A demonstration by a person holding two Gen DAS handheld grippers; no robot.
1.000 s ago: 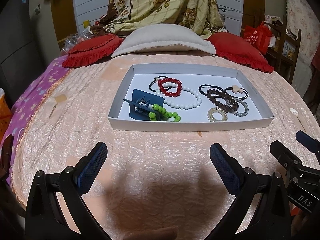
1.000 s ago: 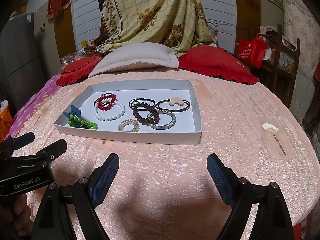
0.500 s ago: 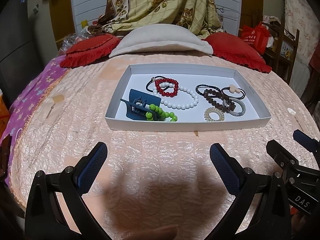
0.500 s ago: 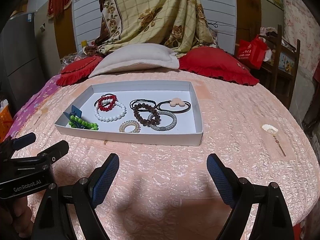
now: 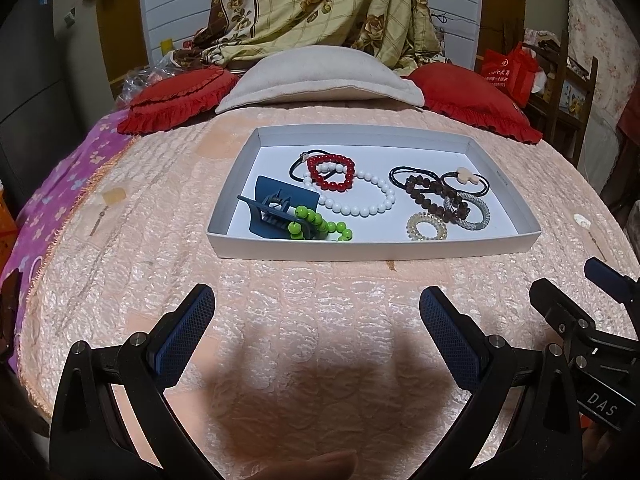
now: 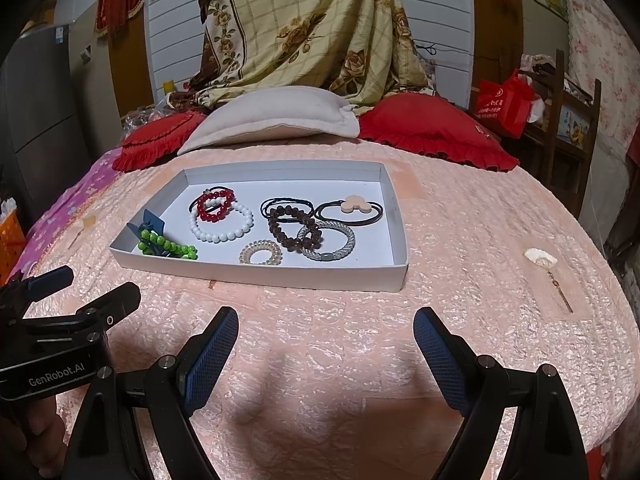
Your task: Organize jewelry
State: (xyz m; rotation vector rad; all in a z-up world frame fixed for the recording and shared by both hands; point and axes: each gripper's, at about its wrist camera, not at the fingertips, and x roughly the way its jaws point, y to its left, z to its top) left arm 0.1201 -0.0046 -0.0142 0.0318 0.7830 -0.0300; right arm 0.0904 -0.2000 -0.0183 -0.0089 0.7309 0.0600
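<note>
A shallow white tray (image 5: 360, 247) (image 6: 280, 278) lies on the pink bedspread. Inside it are a blue hair claw (image 5: 276, 208), a green bead bracelet (image 5: 318, 222) (image 6: 166, 245), a red bead bracelet (image 5: 331, 172) (image 6: 212, 204), a white bead bracelet (image 5: 360, 196) (image 6: 222, 226), a brown bead bracelet (image 5: 432, 198) (image 6: 292, 228), a silver bangle (image 6: 327, 240), a clear coil tie (image 5: 426, 226) (image 6: 260, 252) and black hair ties. My left gripper (image 5: 316, 312) stands open, nothing between its fingers, short of the tray's near wall. My right gripper (image 6: 326, 328) is open and empty too.
Red cushions (image 5: 180, 98) (image 6: 432, 130) and a beige pillow (image 5: 320, 80) line the bed's far end. A small shell-topped pin (image 6: 542, 262) lies on the spread at the right, another small item (image 5: 112, 196) at the left. A red bag (image 6: 502, 106) sits on a wooden rack.
The left wrist view has shifted slightly, so the tray sits a little further left in it. Both grippers stay open and nothing in the tray has moved.
</note>
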